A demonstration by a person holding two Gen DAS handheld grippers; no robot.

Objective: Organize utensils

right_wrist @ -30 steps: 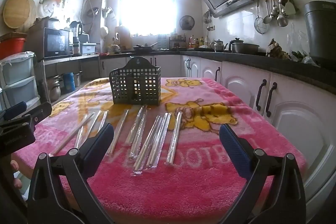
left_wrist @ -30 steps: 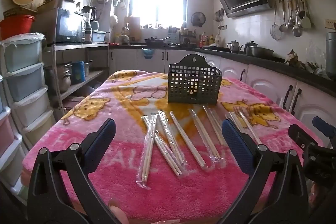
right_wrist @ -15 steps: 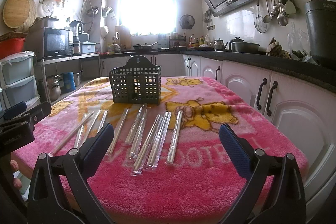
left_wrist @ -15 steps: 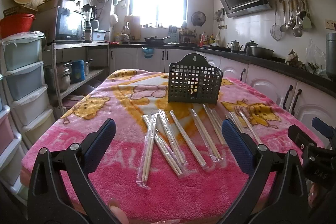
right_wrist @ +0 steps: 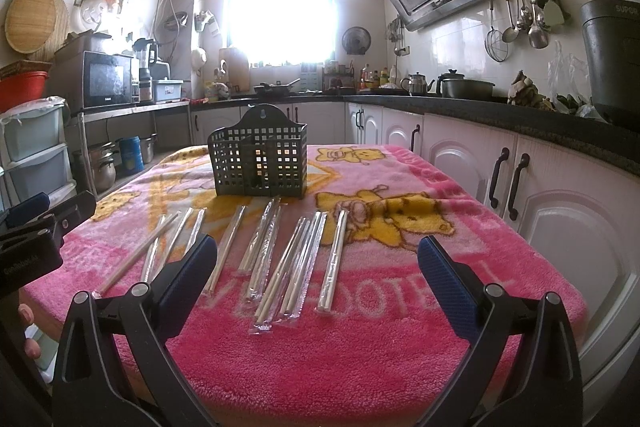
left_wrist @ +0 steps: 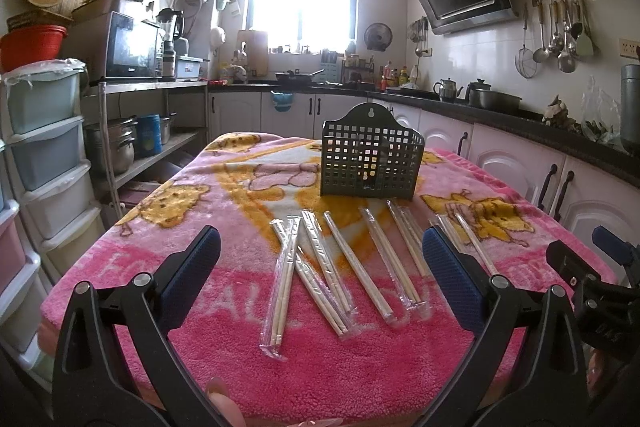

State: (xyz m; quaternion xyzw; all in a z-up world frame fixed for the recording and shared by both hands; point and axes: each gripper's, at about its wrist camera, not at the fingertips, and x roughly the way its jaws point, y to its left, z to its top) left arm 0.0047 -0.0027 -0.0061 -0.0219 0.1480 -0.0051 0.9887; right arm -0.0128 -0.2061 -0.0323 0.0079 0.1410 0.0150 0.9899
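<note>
Several pairs of wooden chopsticks in clear plastic sleeves (left_wrist: 352, 267) lie side by side on the pink blanket-covered table (left_wrist: 248, 367); they also show in the right wrist view (right_wrist: 288, 259). A dark green lattice utensil basket (left_wrist: 371, 155) stands upright behind them, empty as far as I can see, and also shows in the right wrist view (right_wrist: 259, 157). My left gripper (left_wrist: 320, 279) is open and empty, held above the table's near edge in front of the chopsticks. My right gripper (right_wrist: 318, 279) is open and empty, to the right of the left one.
White cabinets under a black counter (right_wrist: 520, 115) run along the right. Stacked plastic drawers (left_wrist: 44, 163) and a metal shelf with pots (left_wrist: 120, 147) stand on the left. The other gripper shows at each view's edge, on the right (left_wrist: 600, 287) and on the left (right_wrist: 28, 239).
Both grippers stay open and almost still. The views shift only slightly.
</note>
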